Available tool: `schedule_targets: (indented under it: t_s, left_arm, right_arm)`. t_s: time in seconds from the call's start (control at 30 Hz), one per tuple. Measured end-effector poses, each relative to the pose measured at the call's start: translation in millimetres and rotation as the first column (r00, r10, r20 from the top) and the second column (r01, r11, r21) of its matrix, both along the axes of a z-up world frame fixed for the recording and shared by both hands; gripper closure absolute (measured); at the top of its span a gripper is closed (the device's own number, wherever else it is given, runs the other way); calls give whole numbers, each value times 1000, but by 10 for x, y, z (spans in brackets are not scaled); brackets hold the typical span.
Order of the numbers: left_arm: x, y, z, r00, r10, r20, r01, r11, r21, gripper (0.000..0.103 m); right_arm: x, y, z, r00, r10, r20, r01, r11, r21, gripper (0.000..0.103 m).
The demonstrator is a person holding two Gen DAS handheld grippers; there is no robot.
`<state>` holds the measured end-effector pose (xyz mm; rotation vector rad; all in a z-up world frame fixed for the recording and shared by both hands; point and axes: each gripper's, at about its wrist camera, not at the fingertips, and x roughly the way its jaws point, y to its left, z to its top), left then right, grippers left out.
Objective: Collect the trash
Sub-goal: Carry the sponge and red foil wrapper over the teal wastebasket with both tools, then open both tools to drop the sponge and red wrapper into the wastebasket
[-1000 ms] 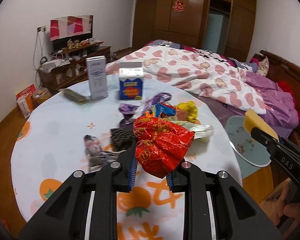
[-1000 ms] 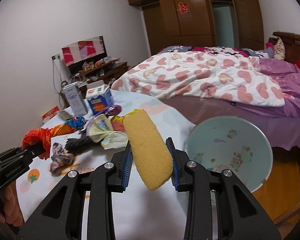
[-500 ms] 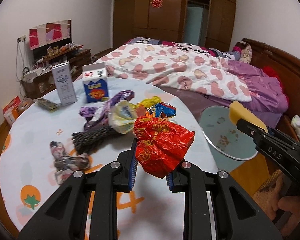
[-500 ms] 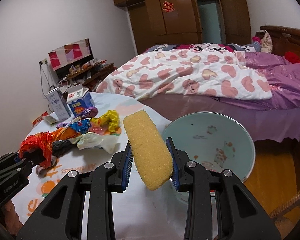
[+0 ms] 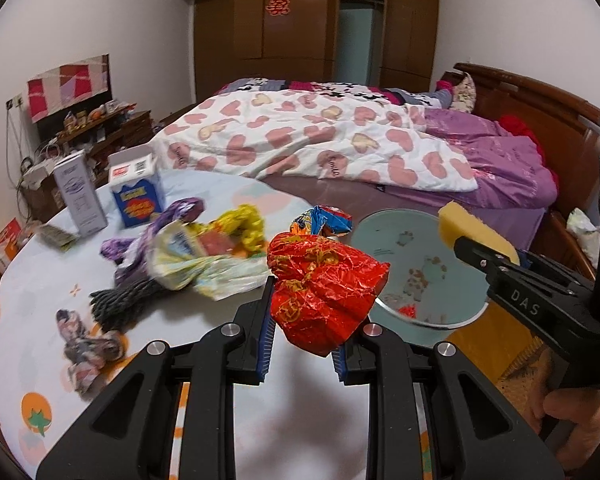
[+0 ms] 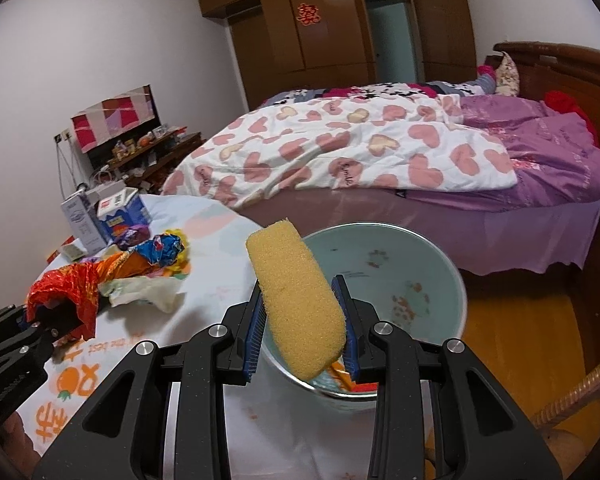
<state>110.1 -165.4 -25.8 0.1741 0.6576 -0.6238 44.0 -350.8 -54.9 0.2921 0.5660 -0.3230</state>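
Note:
My left gripper [image 5: 303, 332] is shut on a crumpled red foil wrapper [image 5: 324, 288], held above the table near its right edge. My right gripper [image 6: 302, 332] is shut on a yellow sponge [image 6: 296, 300], which hangs over the rim of a pale green trash bin [image 6: 432, 276] beside the table. In the left wrist view the same bin [image 5: 384, 240] stands just right of the wrapper, and the right gripper with the sponge [image 5: 472, 236] reaches over it. A heap of other wrappers [image 5: 204, 248] lies on the table.
The round table [image 5: 40, 280] has a white cloth with orange prints. A grey carton [image 5: 80, 196] and a blue carton [image 5: 138, 192] stand at its far side. A bed [image 5: 340, 148] with a heart-pattern quilt lies behind the bin. A hand [image 5: 576, 412] grips the right tool.
Both grippers have swung to the right, toward the bin. The bin now fills more of both views, and the wrapper heap has slid to the left. Both grips are unchanged.

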Motion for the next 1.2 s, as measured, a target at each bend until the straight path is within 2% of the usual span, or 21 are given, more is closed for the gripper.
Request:
schedule_targets:
  t_s: [0.43,0.8,1.2]
  left_arm:
    - [-66,-538,-33,997,-82,4,82,997,13,79]
    - [-85,-930,-179,991,-131,-17,132,990,44,79]
    - [16,-1255,-394,987,-140,-80,145,987,68,79]
  right_arm:
    - [-87,-398,-114,997,-69,-21,69,998,5,70]
    - [-65,-687,-251,992,-111,-58,112,994,4,70]
    - [46,-914,-465,984,-134,-118,135,991,5,70]
